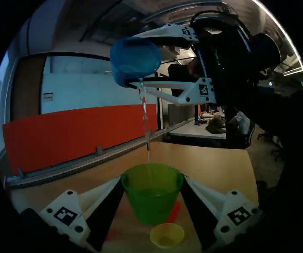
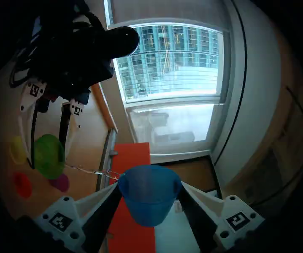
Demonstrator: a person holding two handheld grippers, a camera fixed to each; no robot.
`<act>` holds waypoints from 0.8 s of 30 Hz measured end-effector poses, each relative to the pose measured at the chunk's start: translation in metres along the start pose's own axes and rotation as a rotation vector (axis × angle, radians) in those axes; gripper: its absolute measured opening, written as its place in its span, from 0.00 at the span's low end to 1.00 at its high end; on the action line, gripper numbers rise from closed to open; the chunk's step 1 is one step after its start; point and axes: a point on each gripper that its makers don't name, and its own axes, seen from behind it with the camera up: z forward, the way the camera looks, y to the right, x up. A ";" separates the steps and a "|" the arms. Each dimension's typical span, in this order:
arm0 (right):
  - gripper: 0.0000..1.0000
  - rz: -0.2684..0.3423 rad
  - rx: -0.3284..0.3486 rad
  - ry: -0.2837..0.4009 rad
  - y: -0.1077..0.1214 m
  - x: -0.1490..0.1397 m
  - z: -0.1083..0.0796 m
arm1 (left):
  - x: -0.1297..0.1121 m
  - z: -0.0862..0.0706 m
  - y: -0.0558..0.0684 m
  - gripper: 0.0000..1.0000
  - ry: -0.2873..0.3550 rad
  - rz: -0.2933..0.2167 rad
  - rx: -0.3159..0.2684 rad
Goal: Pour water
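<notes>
Step in hand: pouring, judged under way and not finished.

Left gripper [image 1: 151, 182]: fingers pressed against both sides of the green cup [image 1: 152, 200]; the cup is upright, mouth up, with some water inside; whether it stands on the table [image 1: 219, 164] or is held just above it cannot be told.

Right gripper [image 2: 150, 187]: fingers pinch the blue cup [image 2: 149, 204] from both sides; in the left gripper view this cup sits high above the green one, its long axis tipped well off vertical, lip down.

Water stream [image 1: 145, 122]: thin and unbroken; it leaves the lower lip of the blue cup and falls into the mouth of the green cup, landing near the centre (no splash seen on the table).

Governing relation: source lip directly over receiver mouth; any further tilt by the right gripper should hold the lip on that vertical line, or the stream will likely miss the rim.

Other items: a small yellow cup [image 1: 167, 235] just beside the green cup on the near side; a red cup [image 1: 174, 211] partly hidden behind it.
</notes>
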 end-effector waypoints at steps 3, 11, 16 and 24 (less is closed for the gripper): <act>0.91 -0.013 -0.003 0.001 0.001 0.001 0.000 | 0.000 0.000 0.000 0.87 0.000 0.000 0.000; 0.91 -0.047 -0.009 0.006 0.003 0.006 0.000 | 0.001 -0.001 0.001 0.87 0.003 0.000 0.002; 0.91 -0.071 -0.016 0.008 0.005 0.008 0.000 | 0.002 -0.001 0.001 0.87 0.004 0.000 0.003; 0.91 -0.124 -0.024 0.009 0.007 0.010 0.000 | 0.002 -0.001 0.001 0.87 0.005 -0.001 0.004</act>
